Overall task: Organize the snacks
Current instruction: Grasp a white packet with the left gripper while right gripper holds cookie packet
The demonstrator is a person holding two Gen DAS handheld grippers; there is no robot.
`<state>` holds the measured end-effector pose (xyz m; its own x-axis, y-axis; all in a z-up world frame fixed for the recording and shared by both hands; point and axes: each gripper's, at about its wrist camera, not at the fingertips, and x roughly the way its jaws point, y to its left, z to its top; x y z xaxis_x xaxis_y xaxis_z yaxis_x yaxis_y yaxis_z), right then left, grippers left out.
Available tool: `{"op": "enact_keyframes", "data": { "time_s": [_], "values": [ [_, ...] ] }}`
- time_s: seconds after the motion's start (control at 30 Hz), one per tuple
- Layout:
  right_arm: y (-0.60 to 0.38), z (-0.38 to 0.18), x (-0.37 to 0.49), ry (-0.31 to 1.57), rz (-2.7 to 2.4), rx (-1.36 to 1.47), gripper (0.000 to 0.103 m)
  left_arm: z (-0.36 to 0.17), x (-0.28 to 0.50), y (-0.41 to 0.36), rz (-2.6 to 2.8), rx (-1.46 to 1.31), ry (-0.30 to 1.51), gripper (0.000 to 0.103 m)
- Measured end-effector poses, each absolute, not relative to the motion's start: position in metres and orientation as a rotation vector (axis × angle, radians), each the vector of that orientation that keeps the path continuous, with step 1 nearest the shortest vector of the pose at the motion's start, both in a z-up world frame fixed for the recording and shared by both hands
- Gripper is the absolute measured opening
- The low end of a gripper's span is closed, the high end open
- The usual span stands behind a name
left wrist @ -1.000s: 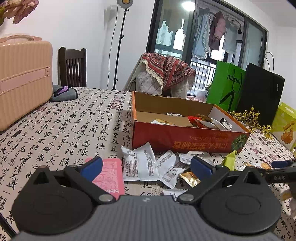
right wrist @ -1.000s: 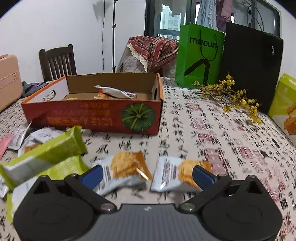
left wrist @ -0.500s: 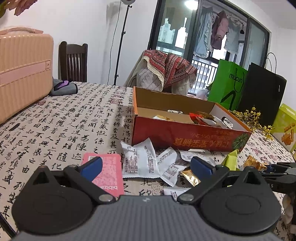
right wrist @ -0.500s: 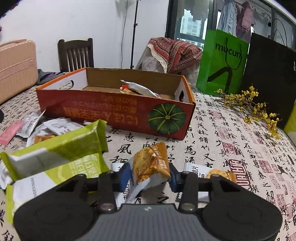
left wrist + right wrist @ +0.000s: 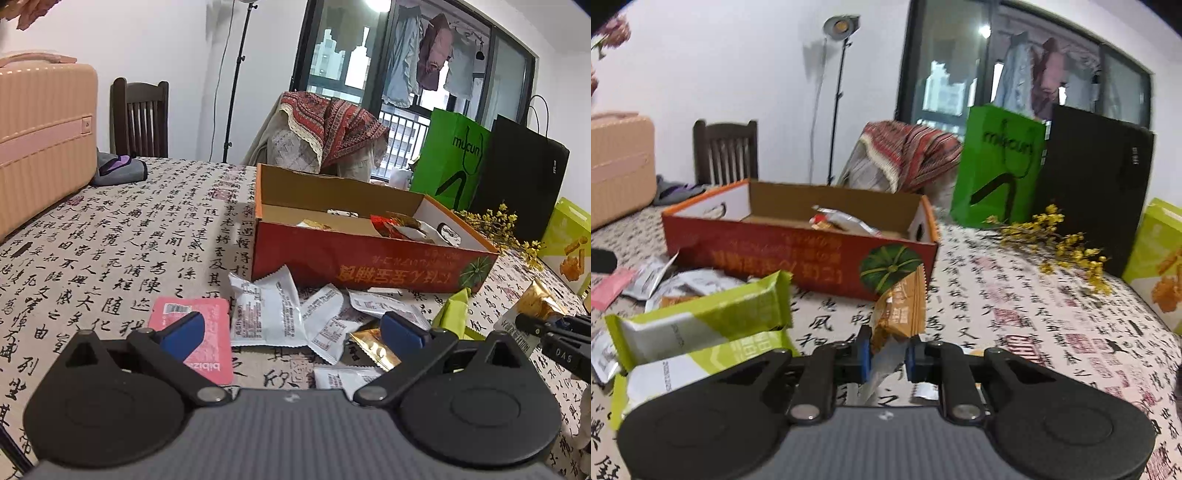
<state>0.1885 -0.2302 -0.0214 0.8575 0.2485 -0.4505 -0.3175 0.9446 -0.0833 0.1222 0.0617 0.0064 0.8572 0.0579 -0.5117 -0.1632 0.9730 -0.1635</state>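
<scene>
Several snacks are already lying in the red box (image 5: 798, 254), while plenty are waiting scattered on the tablecloth (image 5: 110, 240). Right gripper (image 5: 888, 356), its jaws just closing, is pinching an orange snack packet (image 5: 901, 314) near the box; left gripper (image 5: 291, 330) is hanging wide, empty.

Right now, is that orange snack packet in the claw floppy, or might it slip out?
The orange packet is probably light and floppy: it bends and creases above the right claw, whose jaws have just closed on its lower end. The glossy wrapper looks slippery, so it might slide. The snack inside could crumble if squeezed hard.
</scene>
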Motion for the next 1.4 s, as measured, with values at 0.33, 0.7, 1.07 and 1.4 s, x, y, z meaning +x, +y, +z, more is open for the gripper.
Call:
{"op": "enact_keyframes", "data": {
  "time_s": [0.33, 0.7, 1.07, 1.4],
  "values": [
    [-0.243, -0.021, 0.174, 0.389, 0.263, -0.096, 0.017, 0.001, 0.127, 0.044, 0.060, -0.198, 0.588, 0.103],
    [-0.248, -0.021, 0.171, 0.376, 0.265, -0.063, 0.017, -0.009, 0.139, 0.022, 0.021, -0.179, 0.639, 0.103],
    [-0.248, -0.021, 0.171, 0.377, 0.269, -0.055, 0.017, -0.025, 0.149, 0.016, -0.013, -0.192, 0.702, 0.071],
    [-0.248, -0.021, 0.172, 0.379, 0.273, -0.051, 0.017, -0.024, 0.147, 0.023, -0.020, -0.213, 0.698, 0.017]
  ]
}}
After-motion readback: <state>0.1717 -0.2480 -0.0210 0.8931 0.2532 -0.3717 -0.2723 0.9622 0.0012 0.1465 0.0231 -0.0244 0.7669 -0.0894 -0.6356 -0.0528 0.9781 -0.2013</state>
